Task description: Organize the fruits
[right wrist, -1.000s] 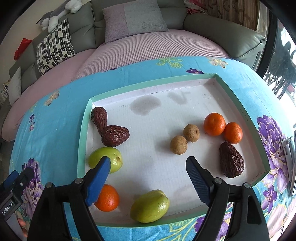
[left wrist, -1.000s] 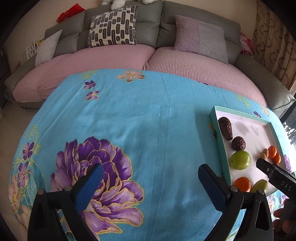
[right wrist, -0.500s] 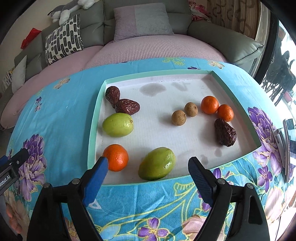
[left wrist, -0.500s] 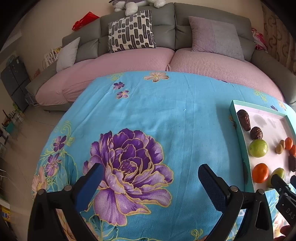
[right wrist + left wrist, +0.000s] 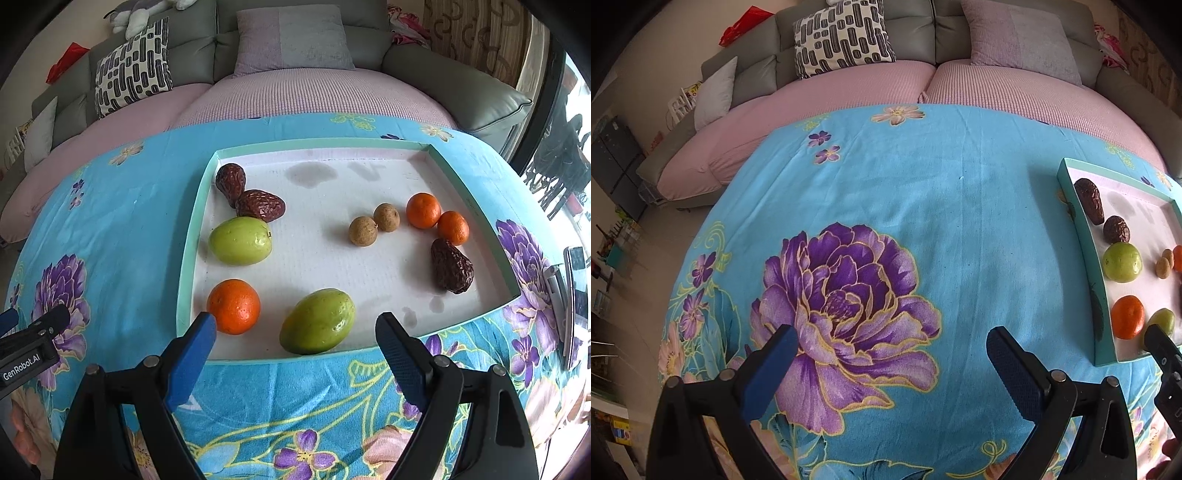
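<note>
along the tray's left wall (image 5: 184, 266) sit two dates (image 5: 251, 192), a green fruit (image 5: 240, 240) and an orange (image 5: 233, 306); a second green fruit (image 5: 317, 320) lies at the near edge, with two longans (image 5: 375, 224), two small oranges (image 5: 437, 218) and a lone date (image 5: 451, 266) toward the right side. kinds look partly mixed, so sorting seems far from finished. right gripper (image 5: 295, 341) hovers spread wide and empty over the near edge; left gripper (image 5: 892, 352) hangs wide and empty above the blue floral cloth (image 5: 960, 221).
</note>
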### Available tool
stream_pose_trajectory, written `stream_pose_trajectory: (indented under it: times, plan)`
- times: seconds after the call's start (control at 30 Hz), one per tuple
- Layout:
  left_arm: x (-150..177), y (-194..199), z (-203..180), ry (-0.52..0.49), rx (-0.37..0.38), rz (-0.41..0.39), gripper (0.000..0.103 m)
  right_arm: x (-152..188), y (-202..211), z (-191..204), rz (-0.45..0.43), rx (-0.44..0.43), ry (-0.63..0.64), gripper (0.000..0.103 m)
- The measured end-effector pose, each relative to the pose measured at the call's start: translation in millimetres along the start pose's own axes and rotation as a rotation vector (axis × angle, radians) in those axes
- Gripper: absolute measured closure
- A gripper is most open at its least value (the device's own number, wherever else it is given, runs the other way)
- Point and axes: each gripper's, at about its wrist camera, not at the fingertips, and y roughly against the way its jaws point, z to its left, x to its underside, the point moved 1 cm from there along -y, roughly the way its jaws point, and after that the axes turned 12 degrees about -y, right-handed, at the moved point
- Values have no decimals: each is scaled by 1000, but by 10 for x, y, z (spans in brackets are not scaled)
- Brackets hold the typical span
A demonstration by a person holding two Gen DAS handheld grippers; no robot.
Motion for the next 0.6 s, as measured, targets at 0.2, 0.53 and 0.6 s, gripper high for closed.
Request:
stream_pose_trajectory:
  times: [0.2,0.53,0.6]
  plan:
    - [6,-23,-22,-8,3,15,0,9,-7,32,5,-2,16,15]
    - [11,-33,-4,-3,17,23,0,8,-11,18,6,2,11,15]
    - [10,-34,0,-2,20,21,0,7,-13,15,7,2,12,15]
